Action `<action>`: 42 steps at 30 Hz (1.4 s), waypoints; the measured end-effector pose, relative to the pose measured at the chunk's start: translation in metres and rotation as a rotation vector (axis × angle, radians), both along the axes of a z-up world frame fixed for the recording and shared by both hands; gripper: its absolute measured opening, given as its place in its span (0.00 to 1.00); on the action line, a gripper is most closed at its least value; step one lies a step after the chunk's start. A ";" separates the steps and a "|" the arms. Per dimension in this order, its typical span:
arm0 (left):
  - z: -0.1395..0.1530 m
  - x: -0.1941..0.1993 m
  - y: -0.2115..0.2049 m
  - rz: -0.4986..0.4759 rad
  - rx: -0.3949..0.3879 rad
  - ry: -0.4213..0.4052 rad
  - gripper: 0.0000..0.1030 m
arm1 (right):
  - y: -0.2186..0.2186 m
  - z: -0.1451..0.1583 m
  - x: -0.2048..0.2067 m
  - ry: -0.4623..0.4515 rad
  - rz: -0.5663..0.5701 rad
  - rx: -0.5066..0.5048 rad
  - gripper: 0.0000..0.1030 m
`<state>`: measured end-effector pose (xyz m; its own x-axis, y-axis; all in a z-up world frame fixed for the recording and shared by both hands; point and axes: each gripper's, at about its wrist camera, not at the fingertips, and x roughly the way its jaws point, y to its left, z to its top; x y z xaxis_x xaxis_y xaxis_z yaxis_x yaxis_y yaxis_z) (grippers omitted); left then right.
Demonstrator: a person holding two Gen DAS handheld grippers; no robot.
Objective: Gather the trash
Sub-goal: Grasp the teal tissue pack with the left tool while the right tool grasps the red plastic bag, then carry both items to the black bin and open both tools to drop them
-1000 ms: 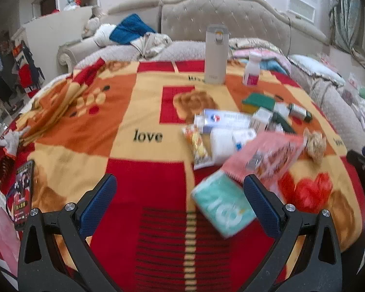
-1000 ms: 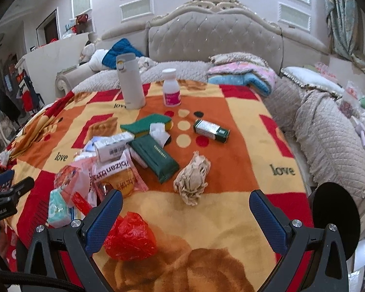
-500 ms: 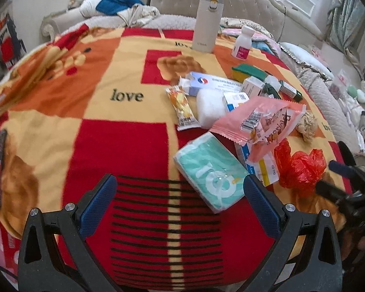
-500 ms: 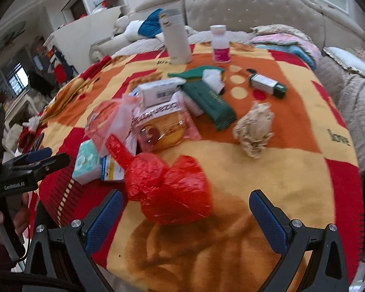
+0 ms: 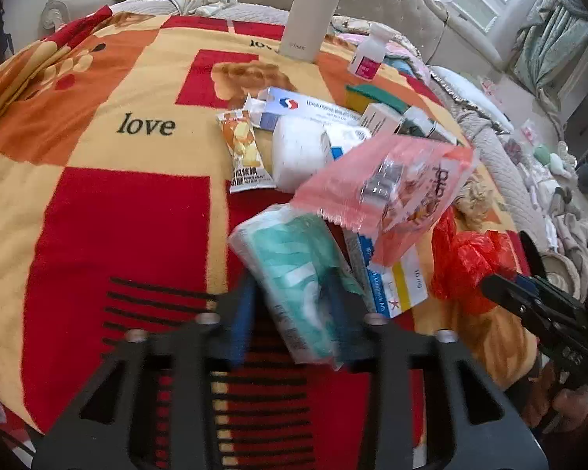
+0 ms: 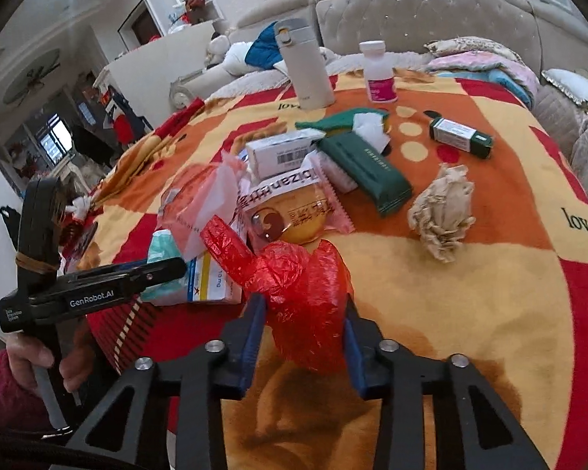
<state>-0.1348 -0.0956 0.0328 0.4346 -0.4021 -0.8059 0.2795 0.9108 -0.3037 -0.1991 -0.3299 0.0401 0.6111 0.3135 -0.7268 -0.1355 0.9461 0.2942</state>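
L gripper (image 5: 292, 313) jaws closing round teal tissue pack (image 5: 294, 270), R gripper (image 6: 303, 331) jaws closing round red plastic bag (image 6: 302, 286), both on bed blanket (image 5: 98, 196)

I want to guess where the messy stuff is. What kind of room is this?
Most likely a bedroom. The clutter lies on a bright blanket with "love" on it, spread over a bed. Behind it stands a padded, buttoned headboard, and folded quilts are piled beside it.

A cream flask (image 6: 304, 65) stands upright beside a pink-labelled bottle (image 6: 379, 72) on the patterned blanket (image 5: 98, 196) (printed "love").
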 end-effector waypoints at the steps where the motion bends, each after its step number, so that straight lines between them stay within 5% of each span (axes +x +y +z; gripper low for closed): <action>1: 0.003 0.000 0.004 0.000 -0.011 0.009 0.22 | -0.003 0.002 -0.002 -0.008 -0.006 0.000 0.32; 12: 0.056 -0.024 0.026 0.003 0.073 -0.107 0.18 | -0.044 0.023 -0.024 -0.065 -0.102 -0.011 0.31; 17: 0.082 -0.031 0.010 -0.040 0.037 -0.151 0.18 | -0.074 0.029 -0.034 -0.083 -0.177 -0.004 0.31; 42: 0.066 -0.058 -0.315 -0.523 -0.050 -0.088 0.18 | -0.266 0.035 -0.121 -0.089 -0.635 -0.069 0.31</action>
<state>-0.1928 -0.4106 0.0988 0.2310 -0.6199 -0.7499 0.7186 0.6283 -0.2980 -0.3205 -0.5959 0.0748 0.7209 -0.1745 -0.6707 0.4358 0.8667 0.2428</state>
